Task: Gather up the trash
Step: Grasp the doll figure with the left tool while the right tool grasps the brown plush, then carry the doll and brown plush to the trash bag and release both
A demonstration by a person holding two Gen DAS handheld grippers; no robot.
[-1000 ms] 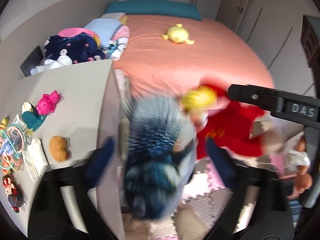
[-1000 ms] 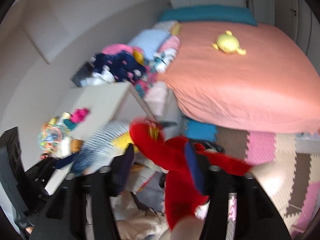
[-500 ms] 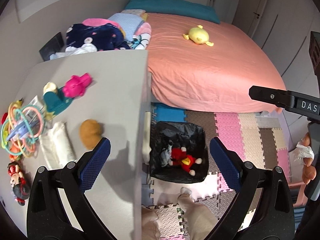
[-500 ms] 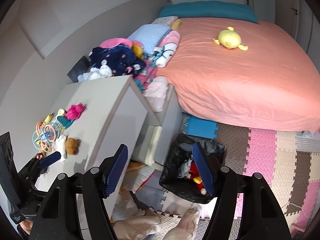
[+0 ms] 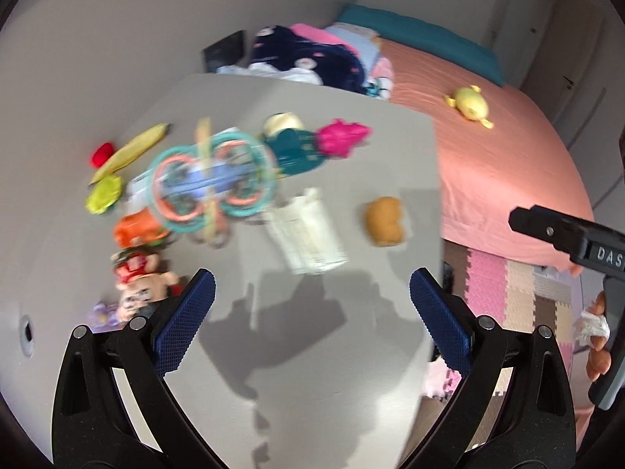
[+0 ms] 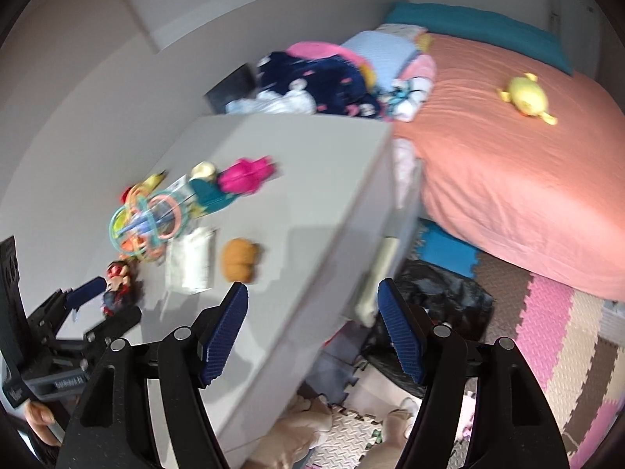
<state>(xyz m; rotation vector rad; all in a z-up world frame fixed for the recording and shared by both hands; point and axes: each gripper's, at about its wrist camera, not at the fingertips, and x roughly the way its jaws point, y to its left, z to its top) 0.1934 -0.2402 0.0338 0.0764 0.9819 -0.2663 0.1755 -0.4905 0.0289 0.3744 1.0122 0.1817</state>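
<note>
My left gripper (image 5: pixel 312 312) is open and empty above the grey tabletop (image 5: pixel 312 371). Ahead of it lie a white packet (image 5: pixel 306 230), a small brown plush (image 5: pixel 384 219), a ring rattle toy (image 5: pixel 211 181), a pink toy (image 5: pixel 341 138) and a small doll (image 5: pixel 138 277). My right gripper (image 6: pixel 312 326) is open and empty over the table's right edge. The black trash bag bin (image 6: pixel 441 301) stands on the floor below the table. The packet (image 6: pixel 191 260) and brown plush (image 6: pixel 239 260) also show in the right wrist view, and so does the left gripper (image 6: pixel 78 305).
A bed with an orange sheet (image 5: pixel 488 148) and a yellow plush (image 5: pixel 470 103) fills the right. A clothes pile (image 6: pixel 324 78) lies behind the table. Foam floor mats (image 6: pixel 547 332) cover the floor. A banana (image 5: pixel 133 150) lies at the table's far left.
Both grippers let go of their plush toys, which fell into the black bin. Both views then swung left, toward the tabletop and its toys.
</note>
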